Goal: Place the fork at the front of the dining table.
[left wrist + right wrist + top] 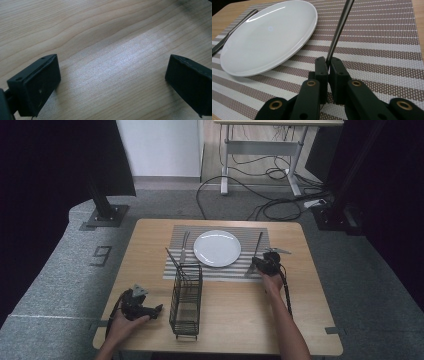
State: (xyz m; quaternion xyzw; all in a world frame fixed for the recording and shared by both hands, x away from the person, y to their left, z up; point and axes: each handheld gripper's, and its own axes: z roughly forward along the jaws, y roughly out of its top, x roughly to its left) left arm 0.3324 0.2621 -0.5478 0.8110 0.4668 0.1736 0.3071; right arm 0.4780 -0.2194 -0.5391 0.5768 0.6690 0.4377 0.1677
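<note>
A white plate (217,248) lies on a striped placemat (175,270) at the middle of the wooden table (235,315). Right of the plate, a slim metal utensil (258,245) lies on the mat. My right gripper (258,262) is shut on its handle, low over the mat. In the right gripper view the pads (322,67) pinch the utensil's handle (339,27), which runs away past the plate (267,37). My left gripper (156,310) rests near the table's front left, and its jaws stand wide open over bare wood (112,82).
A knife (184,247) lies on the mat left of the plate. A black wire caddy (186,300) stands in front of the mat, with a thin utensil (172,257) leaning from it. Cables and a desk frame (260,150) are on the floor beyond.
</note>
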